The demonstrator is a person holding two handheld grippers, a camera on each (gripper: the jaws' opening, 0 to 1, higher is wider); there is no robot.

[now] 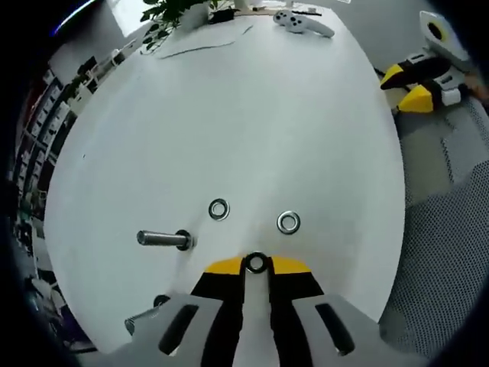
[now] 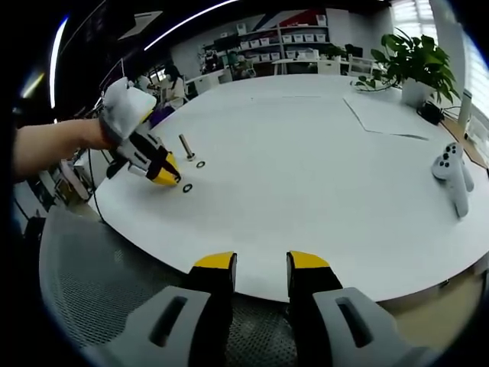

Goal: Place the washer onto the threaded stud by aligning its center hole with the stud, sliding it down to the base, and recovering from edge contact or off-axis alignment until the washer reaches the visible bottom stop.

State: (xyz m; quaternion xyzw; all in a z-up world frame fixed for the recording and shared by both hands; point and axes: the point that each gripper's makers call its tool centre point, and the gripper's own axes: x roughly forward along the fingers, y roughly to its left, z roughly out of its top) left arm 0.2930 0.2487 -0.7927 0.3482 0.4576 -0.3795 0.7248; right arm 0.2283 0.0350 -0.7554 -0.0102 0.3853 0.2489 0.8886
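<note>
Your washer (image 1: 256, 264) sits pinched between the yellow tips of your left gripper (image 1: 256, 265), low over the white table (image 1: 306, 115). The threaded stud (image 1: 163, 239) stands on the table just left of those tips, apart from the held washer. Two spare washers lie flat beyond the tips: one (image 1: 218, 209) near the stud's base, the other (image 1: 288, 222) to its right. In the right gripper view your left gripper (image 2: 170, 177) hovers beside the stud (image 2: 186, 147), with two washers (image 2: 187, 188) (image 2: 200, 164) on the table close by. Your right gripper (image 2: 261, 264) hangs at the table's near edge, jaws spread, nothing between them. A white controller (image 2: 452, 176) and a potted plant (image 2: 412, 57) sit well apart, far right.
</note>
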